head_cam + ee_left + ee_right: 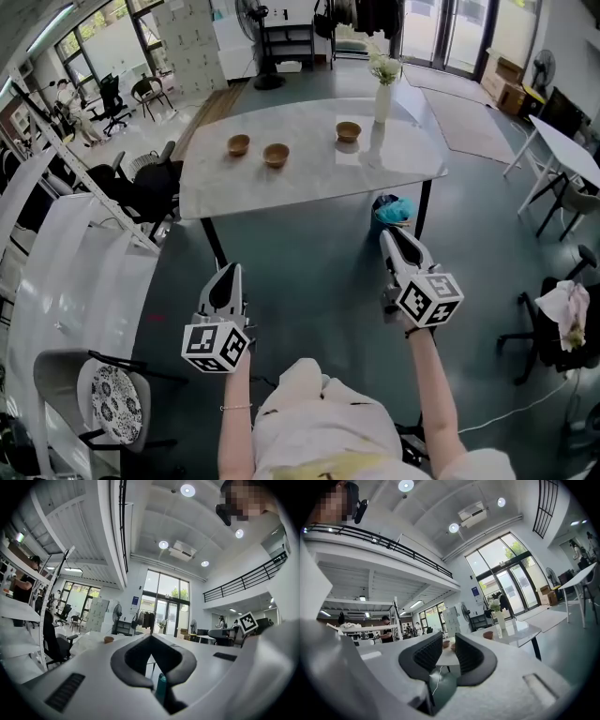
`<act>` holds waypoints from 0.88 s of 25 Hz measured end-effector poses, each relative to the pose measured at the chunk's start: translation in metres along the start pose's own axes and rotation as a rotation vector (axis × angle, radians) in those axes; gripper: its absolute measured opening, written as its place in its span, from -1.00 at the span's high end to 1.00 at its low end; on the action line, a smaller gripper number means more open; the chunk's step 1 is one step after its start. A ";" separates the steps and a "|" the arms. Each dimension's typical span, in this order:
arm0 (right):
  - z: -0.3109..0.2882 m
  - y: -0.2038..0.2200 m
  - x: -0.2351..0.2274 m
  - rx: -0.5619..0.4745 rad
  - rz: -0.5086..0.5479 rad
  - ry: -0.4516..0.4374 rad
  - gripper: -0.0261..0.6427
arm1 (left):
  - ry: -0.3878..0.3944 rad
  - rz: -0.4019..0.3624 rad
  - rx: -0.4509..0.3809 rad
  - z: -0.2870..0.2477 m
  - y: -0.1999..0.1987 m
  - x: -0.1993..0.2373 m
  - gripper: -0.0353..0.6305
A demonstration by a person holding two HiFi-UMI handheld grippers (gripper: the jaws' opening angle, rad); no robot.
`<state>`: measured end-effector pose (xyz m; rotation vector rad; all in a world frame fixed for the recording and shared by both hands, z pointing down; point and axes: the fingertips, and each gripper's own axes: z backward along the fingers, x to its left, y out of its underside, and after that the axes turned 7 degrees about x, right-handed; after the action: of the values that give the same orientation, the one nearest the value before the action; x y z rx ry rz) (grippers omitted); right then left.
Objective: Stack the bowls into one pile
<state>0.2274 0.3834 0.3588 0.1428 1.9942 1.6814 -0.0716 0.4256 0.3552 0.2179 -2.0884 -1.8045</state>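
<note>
Three brown bowls stand apart on the white marble table [309, 178]: a left bowl [238, 144], a middle bowl [276, 155] and a right bowl [348, 131]. Both grippers hang well short of the table, over the dark floor, pointing level toward it. My left gripper [232, 272] has its tips together, nothing between them; its own view shows one bowl [108, 639] far ahead. My right gripper [392, 236] stands open with a narrow gap and holds nothing. Through that gap a distant bowl [446, 643] shows, and the right bowl [488, 634] sits beside it.
A white vase with flowers [382, 94] stands on the table near the right bowl. A teal bag [394, 211] lies under the table's right side. Black office chairs [141, 187] crowd the left, a patterned chair [117, 403] sits near left, and another white table [562, 150] stands at right.
</note>
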 end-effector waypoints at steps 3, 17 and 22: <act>-0.010 0.003 -0.005 0.011 -0.003 -0.002 0.68 | -0.013 0.002 0.006 -0.005 0.001 0.006 0.89; -0.100 -0.007 -0.045 0.022 -0.036 0.022 0.52 | -0.014 0.036 0.030 -0.092 -0.002 0.054 0.89; -0.147 -0.010 -0.062 0.025 -0.054 0.054 0.52 | 0.001 0.055 0.037 -0.140 -0.008 0.084 0.89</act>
<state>0.2169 0.2254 0.3826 0.0521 2.0407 1.6431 -0.0978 0.2655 0.3779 0.1689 -2.1073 -1.7352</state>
